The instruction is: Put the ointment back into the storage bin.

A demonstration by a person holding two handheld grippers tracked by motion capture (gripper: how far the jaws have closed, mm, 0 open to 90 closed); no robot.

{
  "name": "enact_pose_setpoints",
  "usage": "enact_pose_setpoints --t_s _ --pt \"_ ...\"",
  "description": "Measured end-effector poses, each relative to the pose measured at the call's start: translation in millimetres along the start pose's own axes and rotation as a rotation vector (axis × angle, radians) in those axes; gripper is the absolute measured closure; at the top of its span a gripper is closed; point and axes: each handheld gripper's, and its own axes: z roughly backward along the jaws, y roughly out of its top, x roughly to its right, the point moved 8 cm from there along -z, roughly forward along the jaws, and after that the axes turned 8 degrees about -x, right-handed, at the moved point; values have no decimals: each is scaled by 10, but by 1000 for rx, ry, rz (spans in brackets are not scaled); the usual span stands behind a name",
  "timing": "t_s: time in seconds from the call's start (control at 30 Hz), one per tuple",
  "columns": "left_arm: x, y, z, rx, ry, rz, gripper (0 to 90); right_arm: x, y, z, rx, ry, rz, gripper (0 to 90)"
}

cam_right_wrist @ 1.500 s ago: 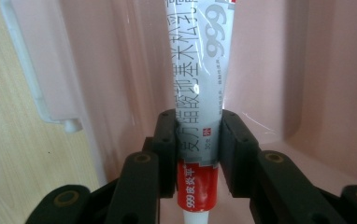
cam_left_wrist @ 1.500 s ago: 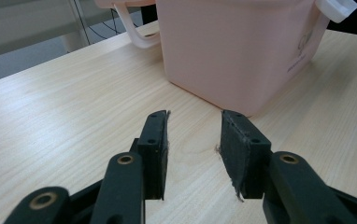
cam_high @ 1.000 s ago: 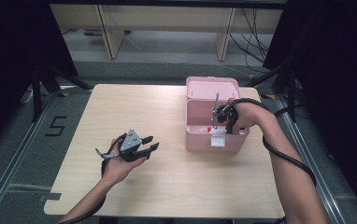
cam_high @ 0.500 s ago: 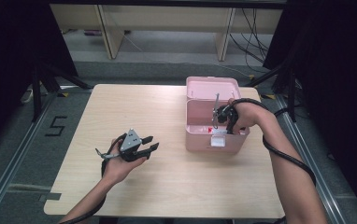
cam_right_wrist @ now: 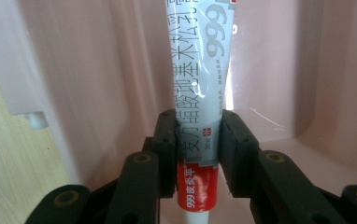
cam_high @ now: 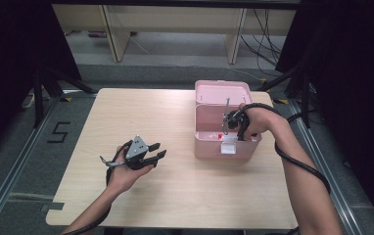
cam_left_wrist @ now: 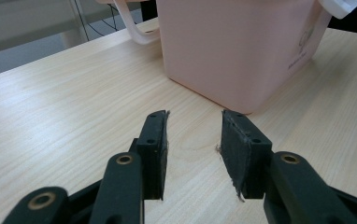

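Observation:
A pink storage box (cam_high: 209, 147) stands open on the right half of the wooden table (cam_high: 175, 196), its lid (cam_high: 222, 90) tipped back. My right gripper (cam_high: 230, 125) reaches down into the box. In the right gripper view its pads (cam_right_wrist: 167, 149) press on both edges of a grey-and-red ointment tube (cam_right_wrist: 200, 70) that stands along the jaws, against the box's pink inner wall (cam_right_wrist: 97, 70). My left gripper (cam_high: 158, 151) rests in a hand left of the box, open, with bare wood between its fingers (cam_left_wrist: 155, 154) and the box (cam_left_wrist: 232, 46) ahead.
A white latch (cam_high: 229, 148) hangs on the box's front wall. The box's pale handle (cam_left_wrist: 130, 28) curves out at its side. A dark cable (cam_high: 297, 161) trails along the right forearm. Shelving and cables (cam_high: 253, 29) lie beyond the table's far edge.

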Motion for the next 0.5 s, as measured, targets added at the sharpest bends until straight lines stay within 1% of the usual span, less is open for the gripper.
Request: enact_pose_setpoints --t_s 0.03,0.07,0.1,0.13,0.17,0.2,0.23,0.27,0.3,0.33,0.37,0.4,0.47,0.5 --pt "0 0 0 0 0 0 607 -4 3 0 8 -1 -15 710" --pt "-1 0 0 0 0 1 607 -1 5 0 11 -2 -14 704" --pt "-2 0 0 0 0 1 606 4 7 -2 12 3 -3 695" --pt "-4 1 0 -1 1 -1 607 -3 -19 0 -6 1 -45 679" --pt "-4 2 0 -1 1 0 606 7 -19 1 3 4 -36 667" --pt "-5 2 1 -1 1 -1 606 -1 -12 -1 19 14 -46 654" --pt "-5 3 2 -1 1 0 606 20 -17 18 13 -2 -28 647" --pt "-6 3 2 -1 2 0 606 0 -24 39 4 5 -50 646" --pt "-7 3 1 -2 2 0 606 12 -26 52 0 -8 -32 646" --pt "-6 4 0 -1 1 0 606 -11 -34 62 -1 9 -60 646" --pt "-4 6 -1 0 0 0 606 -7 -35 74 2 -1 -64 647" --pt "-3 7 -2 -1 0 -1 606 -8 -40 82 2 -1 -69 647" --pt "-6 11 -3 0 0 -3 606 -4 -44 92 8 1 -66 653" --pt "-8 14 -3 1 1 -3 607 8 -46 97 9 -5 -52 656"
